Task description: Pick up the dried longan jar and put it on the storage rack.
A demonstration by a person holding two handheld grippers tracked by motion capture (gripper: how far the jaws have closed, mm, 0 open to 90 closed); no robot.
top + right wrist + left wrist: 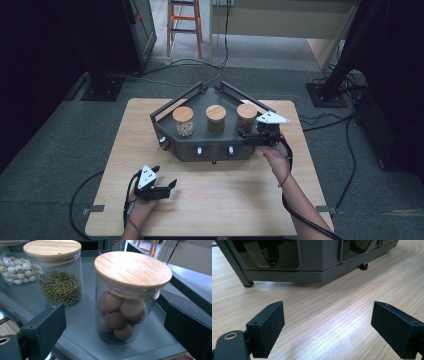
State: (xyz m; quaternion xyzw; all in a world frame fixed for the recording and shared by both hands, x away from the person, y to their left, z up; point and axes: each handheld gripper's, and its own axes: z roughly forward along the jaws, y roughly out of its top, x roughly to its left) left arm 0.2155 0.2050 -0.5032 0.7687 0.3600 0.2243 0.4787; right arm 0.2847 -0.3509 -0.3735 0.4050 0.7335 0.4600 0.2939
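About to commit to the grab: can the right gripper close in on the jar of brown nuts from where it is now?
Probably yes. The right gripper is open, and the jar of brown nuts stands straight ahead between its jaws with nothing in front. The green-bean jar stands apart from it; the tray's side rail runs close beside it.

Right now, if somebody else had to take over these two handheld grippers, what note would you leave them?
Left gripper: open, holding nothing, low over the wooden table, in front of the grey rack.
Right gripper: open, jaws either side of the jar of brown nuts, not pressing it.
All three jars stand lidded on the rack: white seeds, green beans, nuts.
Done: right gripper lined up. Left: probably close and lift.
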